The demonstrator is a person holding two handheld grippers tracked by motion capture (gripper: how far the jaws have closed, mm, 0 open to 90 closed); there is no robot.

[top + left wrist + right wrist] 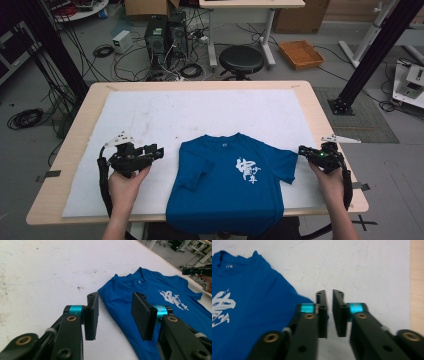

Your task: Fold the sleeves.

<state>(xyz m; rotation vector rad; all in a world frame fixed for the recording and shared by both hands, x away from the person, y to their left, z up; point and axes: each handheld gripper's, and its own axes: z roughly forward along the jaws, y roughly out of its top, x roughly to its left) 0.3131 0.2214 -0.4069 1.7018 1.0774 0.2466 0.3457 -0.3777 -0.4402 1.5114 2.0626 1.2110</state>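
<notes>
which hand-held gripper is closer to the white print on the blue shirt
Right. The right hand-held gripper sits at the sleeve edge beside the white print; the left hand-held gripper is off the blue shirt, beyond its folded far sleeve.

Open cloth on three sides of the shirt

The blue shirt [227, 185] lies flat at the near middle of the white cloth [165, 112], its hem over the table's [80, 122] near edge, so nothing rises to block a pass above it. The far half of the cloth is bare. The left gripper [159, 151] hangs over bare cloth just left of the folded sleeve, with free cloth to its left. The right gripper [302, 150] sits at the tip of the right sleeve, near the cloth's right edge, leaving little room on its outer side. A stool [241, 59] stands beyond the far edge.
</notes>
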